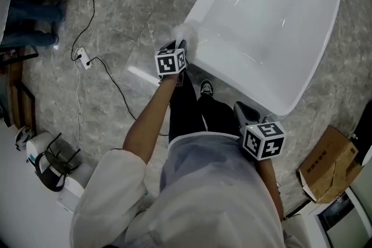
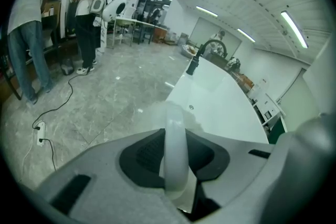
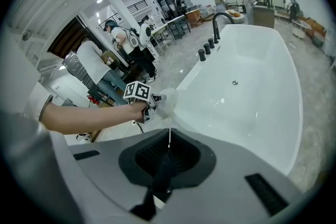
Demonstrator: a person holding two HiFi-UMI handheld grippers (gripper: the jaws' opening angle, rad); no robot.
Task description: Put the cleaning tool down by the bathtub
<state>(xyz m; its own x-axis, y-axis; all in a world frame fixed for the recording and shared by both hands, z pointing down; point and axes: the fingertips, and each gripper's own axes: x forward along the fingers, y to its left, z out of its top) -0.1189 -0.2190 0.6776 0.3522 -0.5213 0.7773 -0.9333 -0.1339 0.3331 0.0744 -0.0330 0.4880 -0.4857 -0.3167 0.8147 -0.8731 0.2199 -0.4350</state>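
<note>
Left gripper [image 2: 176,157] squeezes the cleaning tool [image 2: 174,123] at the bathtub [image 2: 220,107] rim. Dropped now, it might slip inside. Right gripper [image 3: 164,160] is shut, empty.

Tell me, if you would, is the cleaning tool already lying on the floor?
No, the left tongs grip the cleaning tool by its white handle, up at the rim of the bathtub.

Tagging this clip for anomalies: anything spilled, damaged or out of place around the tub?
Nothing spilled or damaged shows. The bathtub is empty. Only stray item: a power strip with its cable trailing loose across the floor left of the tub, a possible trip hazard. The cleaning tool is clamped in the left gripper at the rim.
</note>
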